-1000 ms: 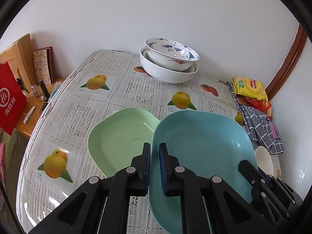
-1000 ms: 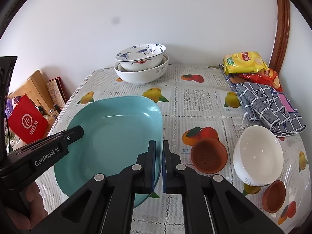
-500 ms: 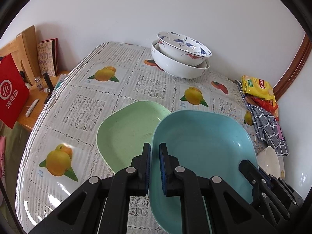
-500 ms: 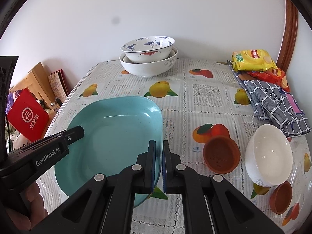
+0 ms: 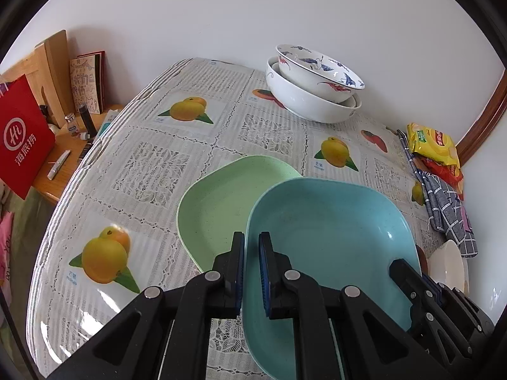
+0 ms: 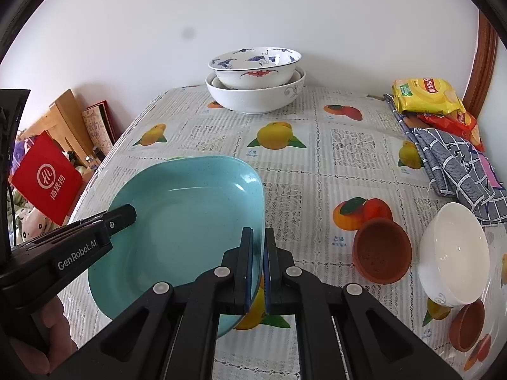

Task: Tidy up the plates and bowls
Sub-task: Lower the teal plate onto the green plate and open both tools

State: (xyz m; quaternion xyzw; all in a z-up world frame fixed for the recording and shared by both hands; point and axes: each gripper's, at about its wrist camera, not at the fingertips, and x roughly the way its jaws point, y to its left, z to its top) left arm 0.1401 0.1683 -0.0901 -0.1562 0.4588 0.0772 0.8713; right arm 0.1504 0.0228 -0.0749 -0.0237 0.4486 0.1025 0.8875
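A: Both tongs are clamped on one dish; the left gripper (image 5: 251,272) pinches the near-left rim of the blue plate (image 5: 329,231), and the right gripper (image 6: 258,269) pinches its rim on the opposite side, at about three o'clock of the plate in the right wrist view; neither pair of jaws has any slack that I can see.

B: And where does that plate sit?

A: Carried, I'd say, tilted and held above the fruit-print tablecloth (image 5: 152,171); the green plate (image 5: 221,202) lies flat on the cloth at roughly ten o'clock of the blue one, its right edge already hidden under the blue rim.

B: So the step in hand is stacking blue onto green?

A: That is my reading; the two share a rounded-square shape, so nesting looks likely; the blue plate needs to travel toward ten o'clock, level out, and settle squarely before either grip lets go.

B: Anything farther out?

A: At twelve o'clock, by the wall, the painted bowl (image 6: 255,66) sits inside the large white bowl (image 6: 253,95); at three o'clock in the right wrist view stand a brown cup (image 6: 381,253) and a small white bowl (image 6: 453,253), just beside each other, with a second brown cup (image 6: 467,326) nearer the edge; they look like work left to do.
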